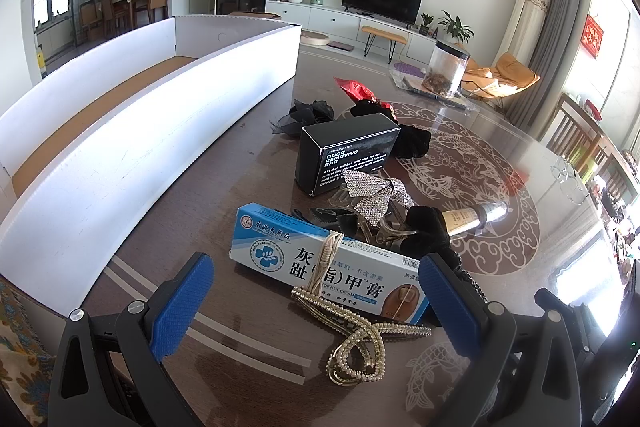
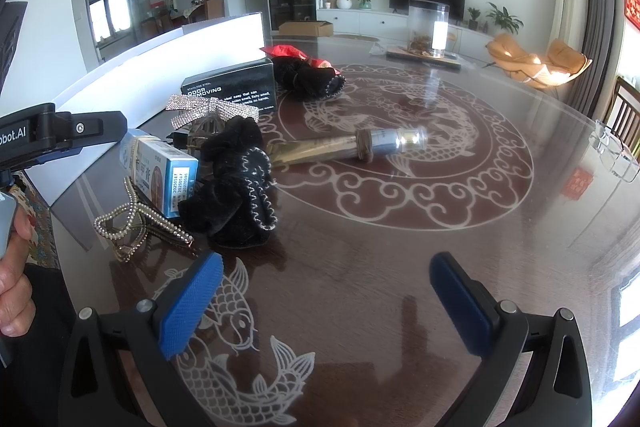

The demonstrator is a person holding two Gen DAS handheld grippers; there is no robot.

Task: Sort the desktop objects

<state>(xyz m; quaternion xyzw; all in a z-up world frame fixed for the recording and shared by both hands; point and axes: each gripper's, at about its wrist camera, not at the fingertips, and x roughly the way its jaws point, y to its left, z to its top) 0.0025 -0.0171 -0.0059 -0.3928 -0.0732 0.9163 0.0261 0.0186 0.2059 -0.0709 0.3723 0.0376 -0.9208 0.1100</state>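
Note:
My left gripper [image 1: 316,291] is open, its blue pads on either side of a blue-and-white nail cream box [image 1: 320,259] and a pearl hair clip [image 1: 360,347] lying against the box. Behind them lie a rhinestone bow clip [image 1: 372,191], a black box [image 1: 344,153], black scrunchies [image 1: 428,231], a gold tube [image 1: 476,217] and a red packet [image 1: 356,89]. My right gripper [image 2: 326,291] is open and empty above the bare table, right of the pile. The nail cream box [image 2: 160,171], pearl clip [image 2: 136,223], a black scrunchie [image 2: 236,187] and the gold tube [image 2: 344,145] show there.
A long white cardboard tray [image 1: 120,131] with a brown floor stands along the left of the table. A clear jar [image 1: 446,69] on a flat tray sits at the far side. Eyeglasses [image 2: 616,151] lie near the right edge. The left gripper body [image 2: 60,135] shows in the right wrist view.

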